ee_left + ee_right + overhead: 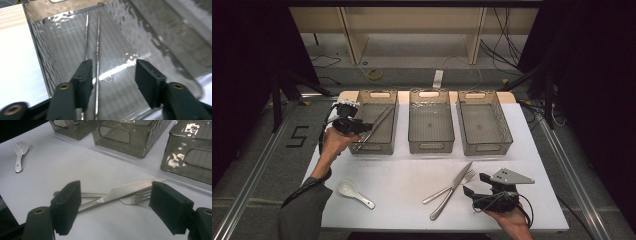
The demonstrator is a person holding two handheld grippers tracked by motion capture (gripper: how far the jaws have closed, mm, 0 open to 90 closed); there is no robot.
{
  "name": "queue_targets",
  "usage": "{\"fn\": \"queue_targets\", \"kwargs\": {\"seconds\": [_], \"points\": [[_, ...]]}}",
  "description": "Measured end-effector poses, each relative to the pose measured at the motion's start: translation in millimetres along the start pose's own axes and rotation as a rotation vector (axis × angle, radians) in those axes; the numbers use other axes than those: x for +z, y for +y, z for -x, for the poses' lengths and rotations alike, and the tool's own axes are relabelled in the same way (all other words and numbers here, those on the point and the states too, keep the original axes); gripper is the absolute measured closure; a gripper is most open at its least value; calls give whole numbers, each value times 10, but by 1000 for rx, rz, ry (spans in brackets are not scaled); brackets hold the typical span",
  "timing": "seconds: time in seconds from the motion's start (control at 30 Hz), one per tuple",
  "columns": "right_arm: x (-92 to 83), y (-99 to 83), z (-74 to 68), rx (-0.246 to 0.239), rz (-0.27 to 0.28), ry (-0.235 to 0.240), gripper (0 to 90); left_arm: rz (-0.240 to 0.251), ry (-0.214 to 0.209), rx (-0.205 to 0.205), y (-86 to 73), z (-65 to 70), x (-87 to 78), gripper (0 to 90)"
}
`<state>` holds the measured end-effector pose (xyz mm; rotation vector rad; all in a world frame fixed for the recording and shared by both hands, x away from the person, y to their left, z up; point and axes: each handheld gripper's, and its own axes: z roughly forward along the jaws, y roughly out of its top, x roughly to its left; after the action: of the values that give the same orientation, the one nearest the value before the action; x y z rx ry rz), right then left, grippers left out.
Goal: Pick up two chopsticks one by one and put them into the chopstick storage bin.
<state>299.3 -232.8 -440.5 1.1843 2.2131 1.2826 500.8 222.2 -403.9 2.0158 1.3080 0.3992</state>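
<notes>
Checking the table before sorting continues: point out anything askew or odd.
The steel table knife lies crossed over the steel fork near the open right gripper. Two thin metal chopsticks lean slanted in the left clear plastic bin.

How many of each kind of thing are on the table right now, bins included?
Clear bins: 3
Chopsticks, in the left bin: 2
Knife: 1
Fork: 1
White spoon: 1
Total: 8
</notes>
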Motion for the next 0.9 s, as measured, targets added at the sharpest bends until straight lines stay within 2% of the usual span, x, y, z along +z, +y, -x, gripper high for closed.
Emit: {"fn": "queue_targets", "kwargs": {"seconds": [0.1,0.23,0.3,0.33,0.4,0.5,0.7,0.77,0.9], "points": [[0,0,3,0,1,-1,261,14,-33,11,-56,68,-65,394],[-1,0,3,-1,1,-2,261,15,-74,71,-162,190,-157,330],[-8,4,-1,0,2,-1,261,-26,-66,129,-176,240,-208,313],[-7,4,-2,1,2,0,261,-25,-63,144,-182,262,-250,308],[-7,3,-2,-2,0,-1,261,-26,-96,153,-201,292,-321,306],[-13,6,-5,-4,5,1,261,-53,-99,193,-253,344,-395,292],[-16,9,-9,-6,4,1,261,-97,-118,232,-380,423,-472,250],[-17,10,-12,-8,3,3,261,-103,-130,234,-408,439,-484,224],[-18,10,-10,-10,5,3,261,-111,-141,263,-462,500,-500,202]]}}
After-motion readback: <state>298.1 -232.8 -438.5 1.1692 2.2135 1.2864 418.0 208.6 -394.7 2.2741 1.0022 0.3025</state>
